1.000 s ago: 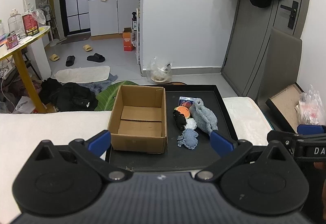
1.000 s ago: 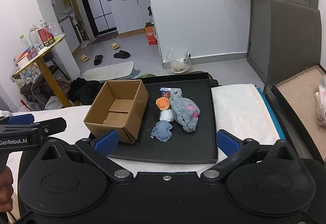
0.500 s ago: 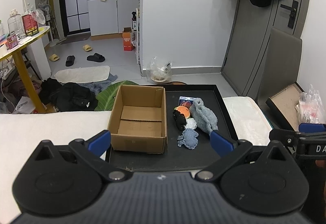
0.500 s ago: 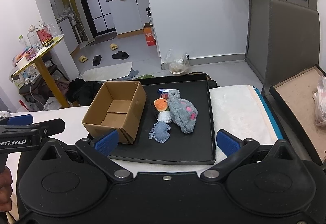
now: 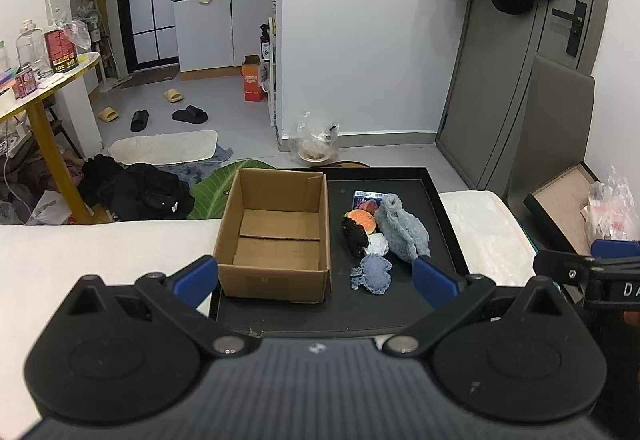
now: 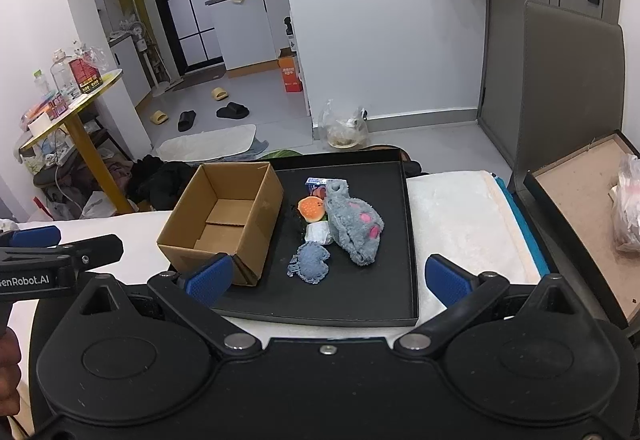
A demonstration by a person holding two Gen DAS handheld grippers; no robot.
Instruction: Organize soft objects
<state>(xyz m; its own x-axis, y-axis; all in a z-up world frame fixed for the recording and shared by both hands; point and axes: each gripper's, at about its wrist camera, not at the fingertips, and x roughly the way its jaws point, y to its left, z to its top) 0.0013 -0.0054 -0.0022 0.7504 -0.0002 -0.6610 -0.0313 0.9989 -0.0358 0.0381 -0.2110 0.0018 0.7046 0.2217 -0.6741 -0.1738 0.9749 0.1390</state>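
An open cardboard box (image 5: 276,236) (image 6: 224,216), with nothing inside, stands on the left of a black tray (image 5: 400,304) (image 6: 360,304). To its right lie soft toys: a grey plush (image 5: 402,228) (image 6: 354,226) with pink spots, a small blue plush (image 5: 372,274) (image 6: 310,262), an orange round toy (image 5: 362,220) (image 6: 311,209), a black toy (image 5: 354,236), a white piece (image 5: 378,243) (image 6: 318,232) and a blue card packet (image 5: 368,196) (image 6: 316,182). My left gripper (image 5: 316,276) hovers open before the tray's near edge. My right gripper (image 6: 326,278) is open too, holding nothing.
The tray rests on a white padded surface (image 5: 100,252) (image 6: 456,224). A brown framed board (image 6: 580,196) and a plastic bag (image 6: 628,208) lie at the right. Beyond are dark clothes (image 5: 136,192) on the floor, a yellow table (image 5: 44,88) and a grey door (image 5: 520,72).
The right wrist view has shifted slightly, so the tray and box sit a bit lower and nearer. The left view is nearly unchanged. Both grippers stay open.
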